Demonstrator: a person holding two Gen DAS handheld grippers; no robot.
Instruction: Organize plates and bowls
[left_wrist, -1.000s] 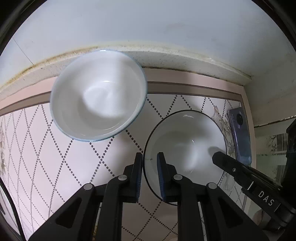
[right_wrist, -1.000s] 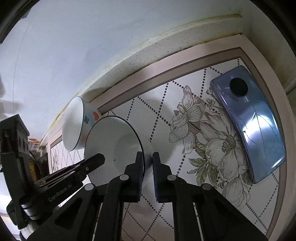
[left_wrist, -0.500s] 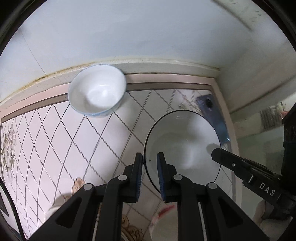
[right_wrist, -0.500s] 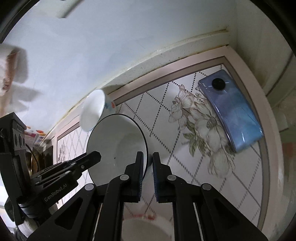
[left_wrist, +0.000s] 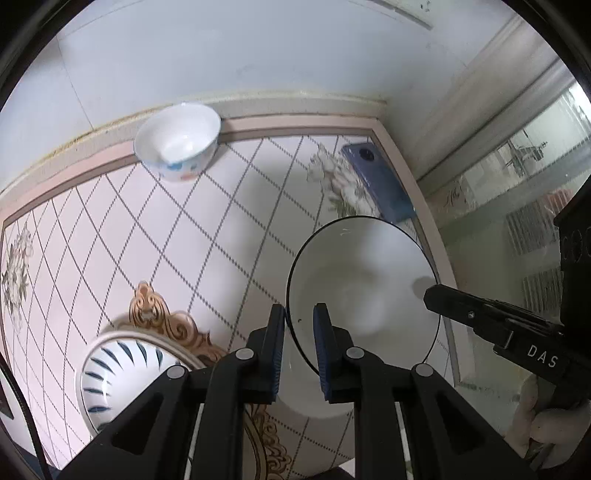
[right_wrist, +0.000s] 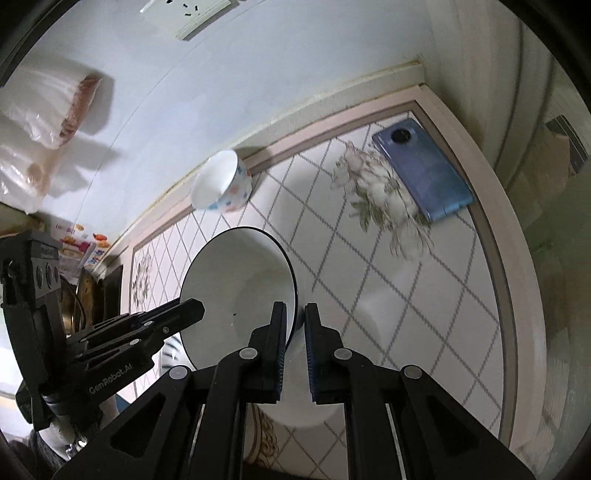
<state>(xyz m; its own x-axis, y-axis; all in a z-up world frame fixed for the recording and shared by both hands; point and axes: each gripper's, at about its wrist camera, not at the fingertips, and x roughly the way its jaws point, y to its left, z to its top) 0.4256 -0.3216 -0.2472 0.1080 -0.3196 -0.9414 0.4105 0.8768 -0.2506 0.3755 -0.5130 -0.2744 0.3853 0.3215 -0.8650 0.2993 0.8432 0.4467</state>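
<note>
While both grippers are pinching opposite sides of its rim, the black-edged white bowl (left_wrist: 364, 284) is hanging in the air between them, above the tabletop.

Farthest left in the left wrist view, a blue-striped bowl (left_wrist: 118, 373) is sitting on the table (left_wrist: 207, 229), low and close to the left gripper (left_wrist: 299, 326), on the outer side of its left finger. Farther back, a small white bowl with coloured spots (left_wrist: 179, 140) is standing upright near the wall, well apart from everything else.

The left gripper is clamping the near-left edge of the held bowl, one pad inside the rim and one outside. The bowl is lying to the right of those jaws, its opening facing up toward the cameras. The right gripper (right_wrist: 294, 325) is gripping the opposite edge in the same way, jaws nearly together on the thin wall, so the bowl is lying to its left. Neither arm is nearer; the load is being shared evenly.

In my judgement, the coming move is turning on that striped bowl: it is lying down and to the left of the held bowl, so nesting them is asking both grippers to travel leftward together and lower levelly.

Farther right, a blue phone (right_wrist: 423, 170) is lying flat on the flower print near the table's corner, clear of that path. The table is wearing a diamond-patterned cloth, bordered by a pale wall with a socket (right_wrist: 186, 13).
</note>
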